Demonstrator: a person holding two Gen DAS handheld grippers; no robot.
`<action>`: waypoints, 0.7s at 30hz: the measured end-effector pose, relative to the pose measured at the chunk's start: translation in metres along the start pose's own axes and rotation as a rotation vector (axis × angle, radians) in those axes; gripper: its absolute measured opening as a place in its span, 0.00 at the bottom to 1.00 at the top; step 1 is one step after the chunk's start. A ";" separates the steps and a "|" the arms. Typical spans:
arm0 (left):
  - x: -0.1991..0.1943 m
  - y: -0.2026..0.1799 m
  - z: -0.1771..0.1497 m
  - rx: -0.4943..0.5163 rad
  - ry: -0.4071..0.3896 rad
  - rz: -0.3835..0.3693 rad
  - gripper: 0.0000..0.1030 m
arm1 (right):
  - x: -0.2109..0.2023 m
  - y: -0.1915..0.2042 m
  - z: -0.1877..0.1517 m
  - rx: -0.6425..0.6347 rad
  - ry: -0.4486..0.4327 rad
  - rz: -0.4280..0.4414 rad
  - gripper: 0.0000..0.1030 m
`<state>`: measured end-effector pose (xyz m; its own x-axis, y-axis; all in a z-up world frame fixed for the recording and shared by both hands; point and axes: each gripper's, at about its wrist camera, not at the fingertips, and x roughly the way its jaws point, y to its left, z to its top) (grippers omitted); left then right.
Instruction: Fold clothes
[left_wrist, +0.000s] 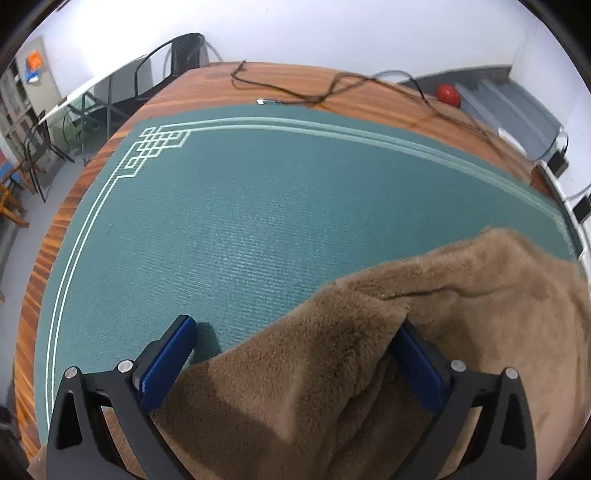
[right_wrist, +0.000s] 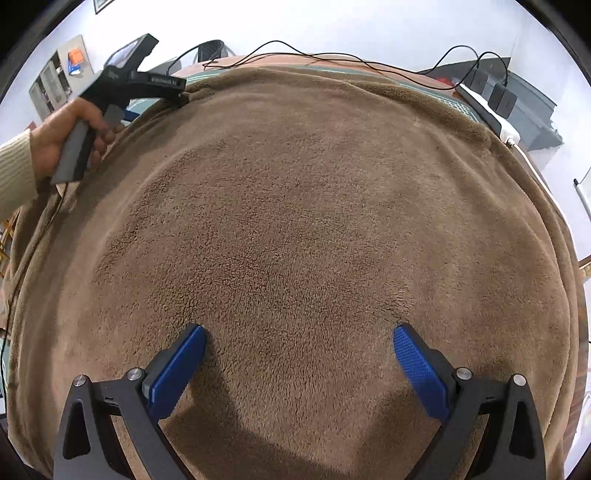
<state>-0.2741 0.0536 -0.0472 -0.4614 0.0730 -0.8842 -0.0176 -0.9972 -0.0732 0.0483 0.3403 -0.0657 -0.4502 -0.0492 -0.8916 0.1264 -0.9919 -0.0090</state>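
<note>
A brown fleece garment (right_wrist: 295, 206) lay spread over the green mat (left_wrist: 221, 221) on the wooden desk (left_wrist: 221, 83). The left gripper (left_wrist: 295, 332) had its fingers wide, the garment's edge draped between them; the right gripper (right_wrist: 299, 336) hovered above the fleece, fingers wide and empty. White lettering on the left gripper's body was too small to read.

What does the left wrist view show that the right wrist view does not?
Only the left wrist view shows the green mat laid bare with its pale corner pattern, a red ball by the stairs, and the left tongs open with a fold of the brown fleece lying between the fingers. Only the right wrist view shows the fleece spread wide, the right tongs open over it, and a hand holding the other tool at the far left edge. Both show the fleece, cables and the white wall.
</note>
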 end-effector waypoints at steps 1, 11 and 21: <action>-0.002 0.002 -0.001 -0.024 0.009 -0.007 1.00 | 0.000 0.000 -0.001 -0.003 0.001 -0.001 0.99; -0.077 -0.007 -0.030 -0.045 -0.029 -0.109 1.00 | -0.018 -0.012 -0.004 0.014 -0.014 -0.006 0.99; -0.144 -0.057 -0.134 0.101 -0.029 -0.162 1.00 | -0.044 0.009 -0.033 -0.003 -0.043 0.073 0.99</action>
<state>-0.0877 0.1019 0.0228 -0.4705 0.2341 -0.8508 -0.1822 -0.9692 -0.1659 0.0984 0.3375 -0.0418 -0.4774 -0.1268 -0.8695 0.1630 -0.9851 0.0542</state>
